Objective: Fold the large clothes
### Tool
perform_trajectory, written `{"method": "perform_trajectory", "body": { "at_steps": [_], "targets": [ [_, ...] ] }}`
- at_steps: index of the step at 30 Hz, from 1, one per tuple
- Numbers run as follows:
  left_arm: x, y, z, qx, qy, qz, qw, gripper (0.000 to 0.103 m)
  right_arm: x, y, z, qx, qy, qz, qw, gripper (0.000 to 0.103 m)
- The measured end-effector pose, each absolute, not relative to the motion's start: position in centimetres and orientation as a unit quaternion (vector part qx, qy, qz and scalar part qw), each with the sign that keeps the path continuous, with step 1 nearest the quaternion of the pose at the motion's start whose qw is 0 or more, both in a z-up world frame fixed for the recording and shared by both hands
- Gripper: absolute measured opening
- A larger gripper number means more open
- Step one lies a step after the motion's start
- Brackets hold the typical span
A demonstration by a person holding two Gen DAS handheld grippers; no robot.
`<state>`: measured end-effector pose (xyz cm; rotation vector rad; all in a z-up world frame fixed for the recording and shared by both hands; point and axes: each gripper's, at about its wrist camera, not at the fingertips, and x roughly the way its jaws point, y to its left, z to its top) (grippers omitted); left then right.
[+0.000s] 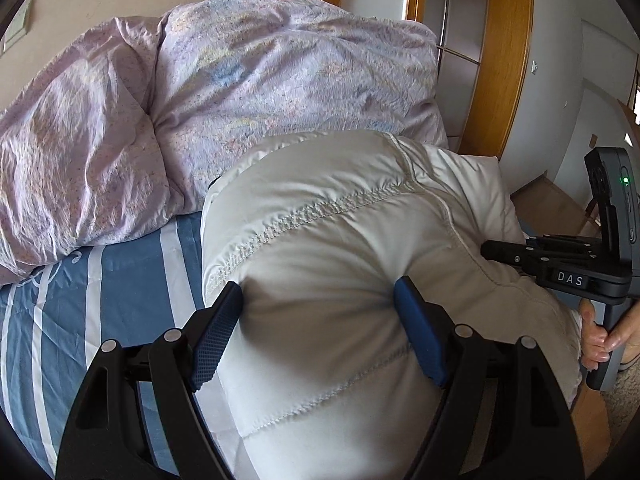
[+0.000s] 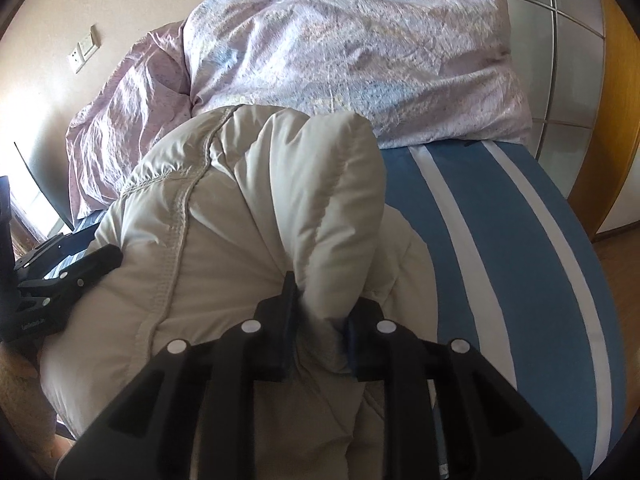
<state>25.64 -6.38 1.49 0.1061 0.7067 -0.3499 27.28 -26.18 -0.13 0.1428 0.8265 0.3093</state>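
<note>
The white puffer jacket (image 1: 360, 240) is lying bunched on the blue striped bedsheet (image 1: 100, 280), just in front of the lilac floral duvet (image 1: 280, 80) that is heaped at the far side of the bed. The left claw (image 1: 320, 328) is standing spread wide, its blue pads pressing into a fat padded bulge of the jacket on either side. The right claw (image 2: 318, 332) is nearly pressed together, pinching a thin fold of the jacket where a puffed panel is rising up in front of it; seen from the left wrist, it (image 1: 492, 250) is sitting at the jacket's edge farthest from the duvet, with a hand (image 1: 600, 340) gripping its handle.

The slick, springy filling is probably working against both grips. The left claw is likely squeezing air more than cloth, so the bulge may be slipping free once it is lifted. The right claw's thin pinch may be pulling out under the jacket's weight, letting the fold collapse or dragging the jacket toward the duvet.
</note>
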Motion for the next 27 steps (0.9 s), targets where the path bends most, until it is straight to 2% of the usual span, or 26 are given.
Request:
{"method": "perform_trajectory", "body": {
  "at_steps": [18,27],
  "targets": [
    [25.9,-9.0,-0.8,0.086,0.323,-0.142,0.932,0.085,28.0,-28.1,-3.9,0.166,0.397,0.16,0.888,0.026],
    [25.6,-9.3,-1.2,0.099,0.317,-0.131,0.934,0.086,28.5,-29.6,-0.6,0.219,0.397,0.133,0.881,0.035]
  ]
}}
